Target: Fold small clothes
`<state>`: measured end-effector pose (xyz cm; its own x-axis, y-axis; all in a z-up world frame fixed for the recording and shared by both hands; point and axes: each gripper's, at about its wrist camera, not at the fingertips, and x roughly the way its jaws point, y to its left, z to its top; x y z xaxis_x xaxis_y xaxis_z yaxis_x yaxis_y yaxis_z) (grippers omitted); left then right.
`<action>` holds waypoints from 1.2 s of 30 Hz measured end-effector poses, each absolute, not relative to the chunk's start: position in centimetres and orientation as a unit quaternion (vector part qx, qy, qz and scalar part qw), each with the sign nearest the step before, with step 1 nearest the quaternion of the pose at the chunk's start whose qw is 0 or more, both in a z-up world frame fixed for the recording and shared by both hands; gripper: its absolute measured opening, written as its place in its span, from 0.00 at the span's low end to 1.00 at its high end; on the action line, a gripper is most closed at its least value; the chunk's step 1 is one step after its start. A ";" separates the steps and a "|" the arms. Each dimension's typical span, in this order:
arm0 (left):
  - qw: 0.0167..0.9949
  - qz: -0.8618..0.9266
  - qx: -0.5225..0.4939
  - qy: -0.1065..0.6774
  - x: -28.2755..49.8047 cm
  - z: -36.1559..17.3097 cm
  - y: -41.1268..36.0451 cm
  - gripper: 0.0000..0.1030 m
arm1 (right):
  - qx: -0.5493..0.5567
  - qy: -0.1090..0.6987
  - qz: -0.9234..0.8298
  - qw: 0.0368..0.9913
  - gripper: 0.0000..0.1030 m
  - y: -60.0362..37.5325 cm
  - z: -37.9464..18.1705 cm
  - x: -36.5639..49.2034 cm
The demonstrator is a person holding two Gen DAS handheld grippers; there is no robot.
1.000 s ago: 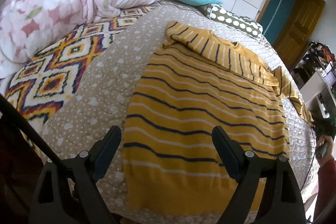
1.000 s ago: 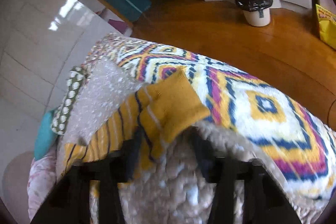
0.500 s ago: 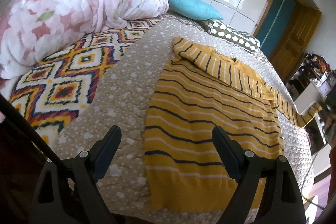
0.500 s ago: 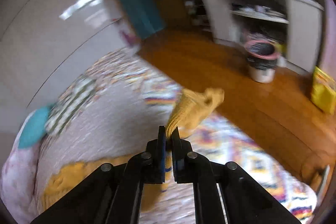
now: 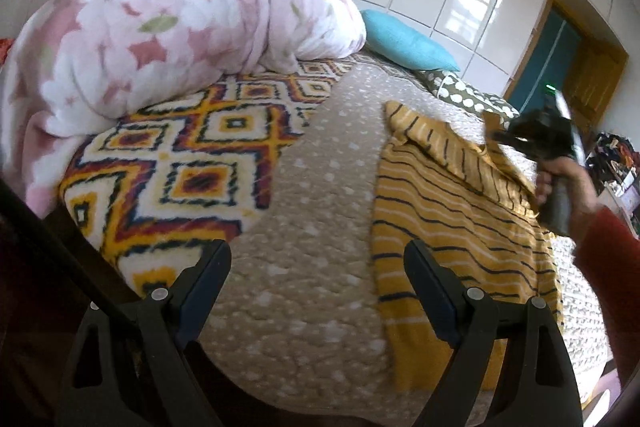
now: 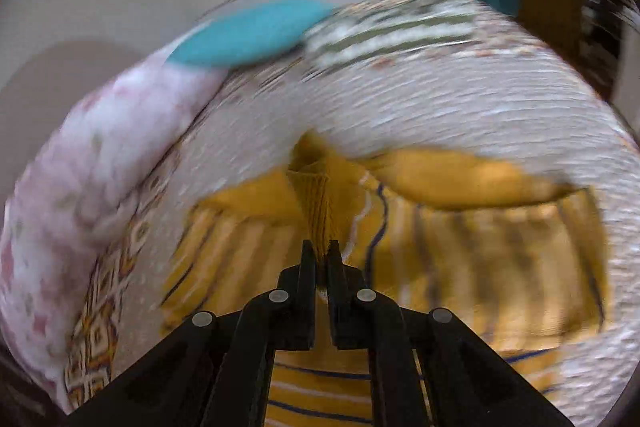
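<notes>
Right tongs (image 6: pixel 319 253) pinch the cuff of the yellow striped sweater (image 5: pixel 452 223) on the bed (image 5: pixel 320 207); left tongs (image 5: pixel 316 267) gape empty. Soft, floppy knit; best gripped at cuffs or hem.

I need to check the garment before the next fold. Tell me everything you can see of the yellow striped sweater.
The sweater is a mustard-yellow knit with thin dark-blue and white stripes and a ribbed cuff. Its body lies flat on the dotted beige quilt, hem toward the left gripper, which is open and not touching it. One sleeve is folded over the chest. The right gripper is shut on the other sleeve's ribbed cuff, held above the body. The right-wrist view is blurred.
</notes>
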<state>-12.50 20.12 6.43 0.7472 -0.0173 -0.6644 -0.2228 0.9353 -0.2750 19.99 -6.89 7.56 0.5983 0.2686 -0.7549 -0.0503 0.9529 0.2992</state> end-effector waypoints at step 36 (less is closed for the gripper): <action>0.892 -0.038 -0.184 0.412 -9.5 4.0 16.9 0.84 | 0.127 0.466 0.122 0.867 0.57 -21.5 6.1 -3.2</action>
